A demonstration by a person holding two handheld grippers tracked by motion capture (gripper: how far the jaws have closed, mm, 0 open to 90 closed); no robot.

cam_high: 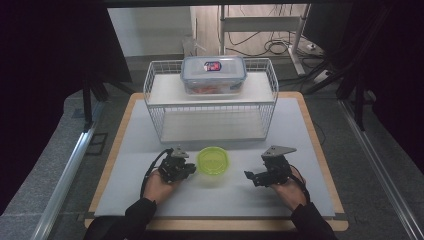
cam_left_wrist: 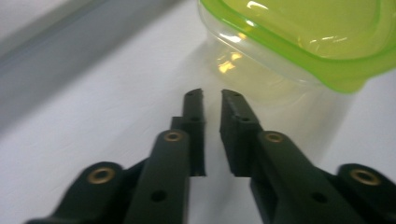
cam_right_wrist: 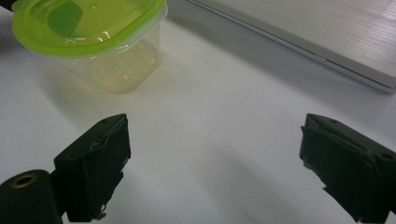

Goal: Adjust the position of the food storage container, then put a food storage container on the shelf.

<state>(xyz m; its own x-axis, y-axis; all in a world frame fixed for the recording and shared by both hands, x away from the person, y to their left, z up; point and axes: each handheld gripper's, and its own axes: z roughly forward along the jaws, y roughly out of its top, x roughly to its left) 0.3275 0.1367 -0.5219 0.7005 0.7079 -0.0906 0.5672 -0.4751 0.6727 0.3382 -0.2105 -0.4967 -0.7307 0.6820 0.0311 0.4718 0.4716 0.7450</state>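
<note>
A small clear tub with a lime-green lid (cam_high: 213, 161) stands on the white mat, between my two grippers. My left gripper (cam_high: 192, 169) lies just left of it, fingertips almost at its side. In the left gripper view the jaws (cam_left_wrist: 212, 93) stand a narrow gap apart with nothing between them, and the tub (cam_left_wrist: 299, 37) sits just beyond, to the right. My right gripper (cam_high: 248, 176) rests further off on the tub's right. In the right gripper view its jaws (cam_right_wrist: 215, 123) are spread wide over bare mat, with the tub (cam_right_wrist: 88, 28) at the upper left.
A white wire rack (cam_high: 155, 100) stands at the back of the mat, its lower shelf board (cam_right_wrist: 327, 42) near my right gripper. On its top shelf sits a clear lidded box with blue clips (cam_high: 213, 75). The white mat (cam_high: 210, 197) covers a wooden-edged table.
</note>
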